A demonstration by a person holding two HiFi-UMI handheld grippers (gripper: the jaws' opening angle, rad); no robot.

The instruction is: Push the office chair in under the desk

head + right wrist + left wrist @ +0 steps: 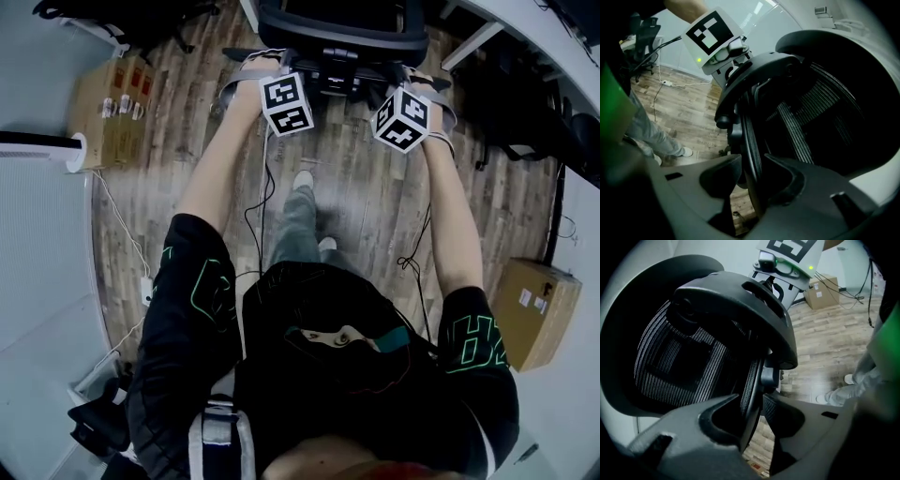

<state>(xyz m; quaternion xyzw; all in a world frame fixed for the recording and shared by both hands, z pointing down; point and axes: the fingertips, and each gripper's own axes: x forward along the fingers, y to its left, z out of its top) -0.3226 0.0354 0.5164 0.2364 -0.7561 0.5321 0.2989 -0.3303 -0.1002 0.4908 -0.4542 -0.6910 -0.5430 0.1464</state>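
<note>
The person's forearms point(220, 159) are stretched forward over the wooden floor point(366, 187). The left gripper point(751, 396) is set on the left edge of the back of the office chair point(342, 28), and the thin rim of that back is pinched between its jaws. The right gripper point(753, 155) is clamped likewise on the opposite edge, its jaws pressed to the rim from both sides. The office chair is stood on the floor just ahead of the person. Beyond it, to the right, a white worktop point(530, 23) is seen.

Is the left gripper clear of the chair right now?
No, the left gripper pinches the edge of the chair backrest between its jaws.
</note>
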